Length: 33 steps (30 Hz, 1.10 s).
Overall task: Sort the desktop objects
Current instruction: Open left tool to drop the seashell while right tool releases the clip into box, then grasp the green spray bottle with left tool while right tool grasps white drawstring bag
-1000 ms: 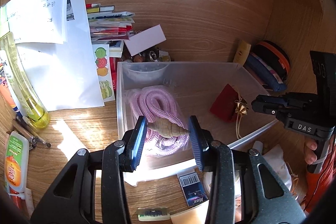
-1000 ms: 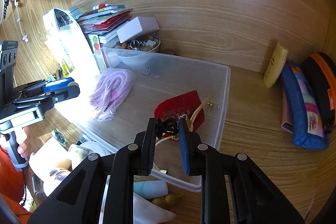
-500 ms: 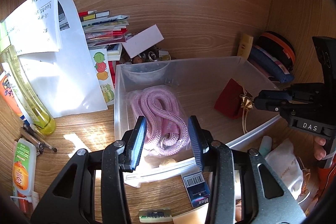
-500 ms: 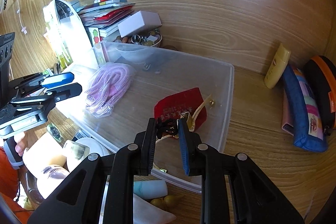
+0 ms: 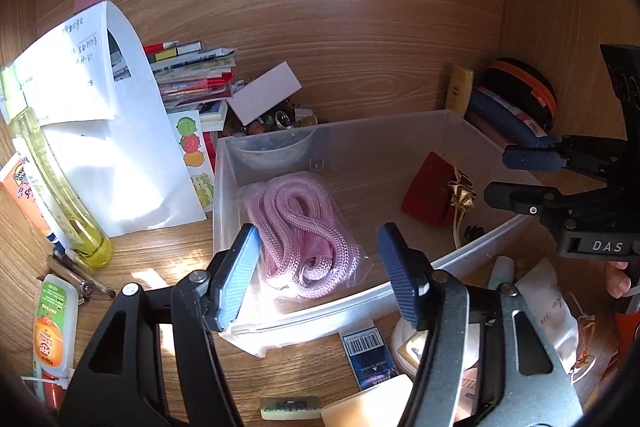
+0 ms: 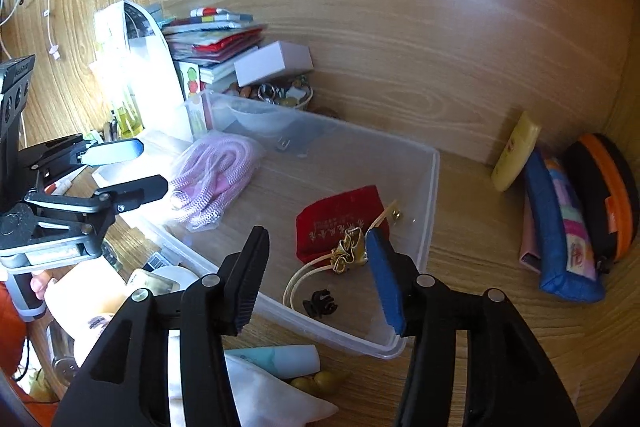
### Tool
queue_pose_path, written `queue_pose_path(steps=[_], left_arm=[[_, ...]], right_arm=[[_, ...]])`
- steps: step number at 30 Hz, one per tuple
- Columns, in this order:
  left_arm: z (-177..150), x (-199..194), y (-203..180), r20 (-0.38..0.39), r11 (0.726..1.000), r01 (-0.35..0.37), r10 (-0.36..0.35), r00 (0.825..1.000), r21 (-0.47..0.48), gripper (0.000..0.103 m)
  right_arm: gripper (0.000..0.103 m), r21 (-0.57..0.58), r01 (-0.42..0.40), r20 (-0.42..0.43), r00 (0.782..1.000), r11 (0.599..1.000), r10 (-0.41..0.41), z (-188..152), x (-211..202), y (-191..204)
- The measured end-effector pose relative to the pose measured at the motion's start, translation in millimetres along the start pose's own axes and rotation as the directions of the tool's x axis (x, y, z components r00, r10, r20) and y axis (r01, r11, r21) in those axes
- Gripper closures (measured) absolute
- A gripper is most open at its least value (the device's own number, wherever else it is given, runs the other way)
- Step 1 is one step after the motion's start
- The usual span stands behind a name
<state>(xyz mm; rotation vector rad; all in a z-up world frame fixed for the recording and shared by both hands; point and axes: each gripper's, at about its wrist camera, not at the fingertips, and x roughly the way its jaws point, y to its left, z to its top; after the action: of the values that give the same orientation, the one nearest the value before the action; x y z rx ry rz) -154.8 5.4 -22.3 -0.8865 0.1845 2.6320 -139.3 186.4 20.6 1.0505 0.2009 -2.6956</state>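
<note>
2 tongs, both mine, both spread wide and holding nothing. My left tongs [image 5: 316,267] hang over the near-left corner of the bin [image 5: 400,125], which sits on the table [image 5: 160,259]. Just beyond and between their pads [image 5: 236,271] lies the bagged pink rope [image 5: 304,223], on the bin floor by its left wall. To the right of these tongs, across the bin, my right tongs [image 5: 516,179] reach in over the right rim.

From the right wrist, my right tongs [image 6: 316,267] hover over the near end of the bin [image 6: 434,187]. The red pouch [image 6: 336,219] lies just ahead of them, its gold tie [image 6: 350,251] beside the blue right pad [image 6: 384,279]; I cannot tell whether they touch. A small black clip [image 6: 320,303] rests on the bin floor between and slightly below the pads, next to the pouch's pale cord [image 6: 300,279]. My left tongs [image 6: 132,167] show far to the left, at the rope [image 6: 216,175].

Outside the bin, right of the right tongs, a yellow tube [image 6: 516,151] leans on the back wall beside a blue case [image 6: 556,227] and an orange-rimmed case [image 6: 608,203]. Left of the left tongs stand a yellow bottle [image 5: 52,179] and white papers [image 5: 112,131].
</note>
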Motion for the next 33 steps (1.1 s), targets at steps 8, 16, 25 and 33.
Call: queue_pose_path(steps=[8,16,25,33], left_arm=[[1,-23,1,0.042,0.998,-0.054,0.054,0.998,-0.012,0.021],[-1,-59,14,0.089,0.995,-0.064,0.071,0.993,-0.079,0.012],[-22,-85,18,0.095,0.991,-0.070,0.081,0.992,-0.110,0.008],[-54,-94,24,0.031,0.989,-0.071,0.076,0.997,-0.130,0.008]], right_arm=[[0.033,0.008,0.048,0.059,0.997,0.999,-0.048,-1,-25,1],[0.024,0.035,0.071,0.102,0.992,0.997,-0.074,-11,-52,-1],[0.022,0.048,0.086,0.112,0.990,0.995,-0.091,-32,-75,2],[0.022,0.028,0.065,0.077,0.995,0.998,-0.067,-55,-75,26]])
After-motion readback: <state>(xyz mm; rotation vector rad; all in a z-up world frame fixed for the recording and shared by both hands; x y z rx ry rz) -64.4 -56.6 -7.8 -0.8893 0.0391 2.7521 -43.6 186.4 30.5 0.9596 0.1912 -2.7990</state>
